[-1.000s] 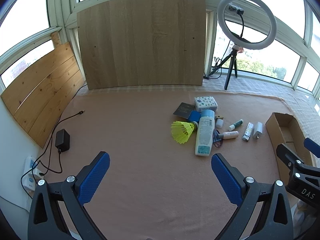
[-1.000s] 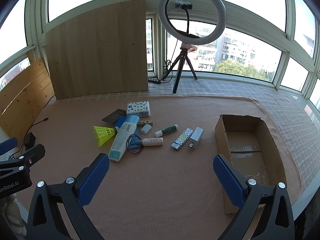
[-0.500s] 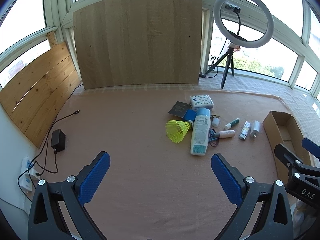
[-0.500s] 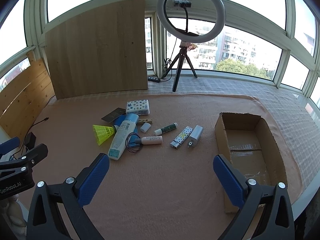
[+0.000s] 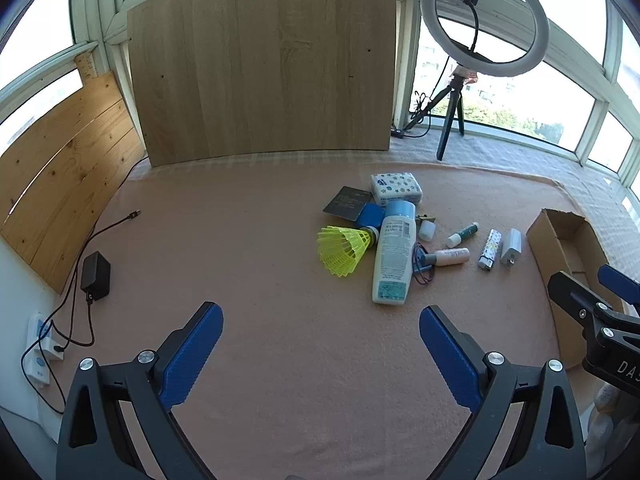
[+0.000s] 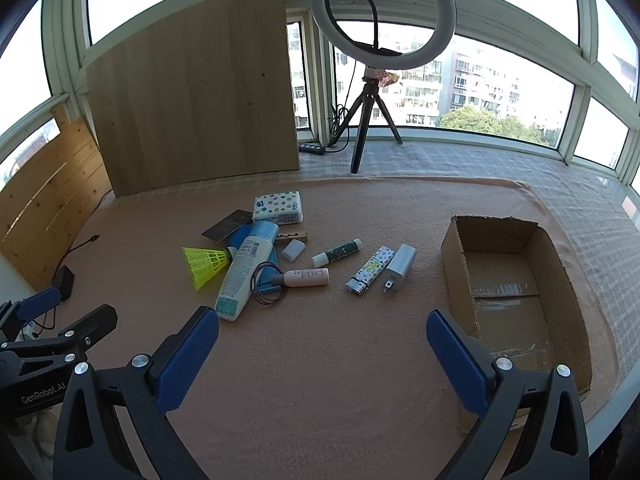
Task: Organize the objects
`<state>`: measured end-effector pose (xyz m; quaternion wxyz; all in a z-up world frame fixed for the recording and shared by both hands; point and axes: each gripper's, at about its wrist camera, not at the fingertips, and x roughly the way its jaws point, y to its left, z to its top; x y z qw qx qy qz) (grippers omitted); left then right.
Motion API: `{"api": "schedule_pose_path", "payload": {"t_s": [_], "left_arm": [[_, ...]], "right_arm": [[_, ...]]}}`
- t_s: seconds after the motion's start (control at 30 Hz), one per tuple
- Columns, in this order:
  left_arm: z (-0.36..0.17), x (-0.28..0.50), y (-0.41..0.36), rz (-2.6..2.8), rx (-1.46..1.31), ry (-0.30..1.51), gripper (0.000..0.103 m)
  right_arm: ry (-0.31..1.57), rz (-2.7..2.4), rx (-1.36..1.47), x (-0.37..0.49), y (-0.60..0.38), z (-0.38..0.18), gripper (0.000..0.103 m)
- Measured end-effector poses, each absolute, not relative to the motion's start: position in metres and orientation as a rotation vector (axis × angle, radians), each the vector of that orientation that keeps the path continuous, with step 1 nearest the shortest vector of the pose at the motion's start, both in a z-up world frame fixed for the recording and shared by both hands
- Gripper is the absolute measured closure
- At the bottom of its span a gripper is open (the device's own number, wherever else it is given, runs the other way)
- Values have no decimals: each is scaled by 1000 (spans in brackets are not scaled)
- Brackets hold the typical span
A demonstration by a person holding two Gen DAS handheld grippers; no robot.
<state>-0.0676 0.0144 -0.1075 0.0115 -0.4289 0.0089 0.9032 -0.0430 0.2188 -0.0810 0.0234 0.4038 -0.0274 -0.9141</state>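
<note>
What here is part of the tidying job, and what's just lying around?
For the job: yellow shuttlecock, white lotion bottle, small tube, glue stick, patterned lighter, white charger, tissue pack, cardboard box.

Just there: ring light, wooden board, black power adapter.

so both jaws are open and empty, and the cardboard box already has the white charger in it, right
Not quite. The cardboard box is empty; the right wrist view shows the white charger lying on the blanket beside the box. Both the left gripper and the right gripper are open and empty.
</note>
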Motion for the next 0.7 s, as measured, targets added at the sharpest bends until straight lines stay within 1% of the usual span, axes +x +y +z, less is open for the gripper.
{"api": "schedule_pose_path", "payload": {"t_s": [0.1, 0.3, 0.4, 0.47, 0.57, 0.67, 0.7], "left_arm": [[-113, -79, 13, 2805, -1356, 21, 2], [-119, -112, 9, 2808, -1376, 32, 2], [-125, -134, 6, 2772, -1413, 16, 3], [-128, -147, 11, 2764, -1411, 47, 2], [-133, -169, 23, 2755, -1407, 120, 2], [-145, -196, 32, 2711, -1440, 124, 3], [-149, -205, 34, 2696, -1451, 115, 4]], "right_arm": [[-150, -2796, 1278, -56, 225, -86, 1], [-281, -2727, 1337, -95, 236, -95, 6], [-307, -2690, 1359, -118, 234, -100, 6], [-308, -2670, 1380, -136, 230, -105, 6], [-326, -2621, 1421, -165, 221, -115, 11], [-378, -2542, 1482, -194, 212, -129, 17], [-387, -2520, 1504, -204, 208, -134, 20]]}}
